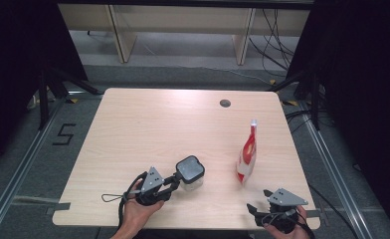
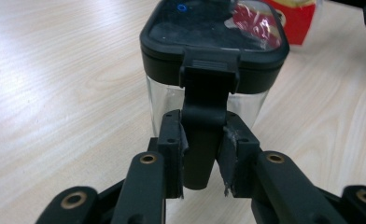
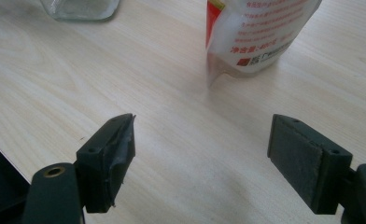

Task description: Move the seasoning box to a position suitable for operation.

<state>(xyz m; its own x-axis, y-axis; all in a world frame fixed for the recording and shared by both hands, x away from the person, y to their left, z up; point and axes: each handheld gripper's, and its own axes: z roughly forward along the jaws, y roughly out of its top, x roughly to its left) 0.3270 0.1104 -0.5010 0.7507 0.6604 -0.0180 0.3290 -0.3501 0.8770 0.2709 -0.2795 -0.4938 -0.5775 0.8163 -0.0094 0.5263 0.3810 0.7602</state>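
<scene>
Both grippers sit at the table's near edge: left gripper [image 1: 175, 182] pinches the clear jar's [image 1: 190, 173] lid latch [image 2: 204, 135], near centre — a skewed pull could tip it; right gripper [image 1: 255, 211] gapes empty, pouch [image 1: 247, 155] beyond.

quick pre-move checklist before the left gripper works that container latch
1. Left gripper fingers either side of the black latch tab: ok.
2. Firm clamp on the tab: cannot tell.
3. Clear container upright on the table, lid on: ok.
4. Right gripper open, holding nothing: ok.
5. Red-and-white pouch standing apart from the container: ok.
</scene>
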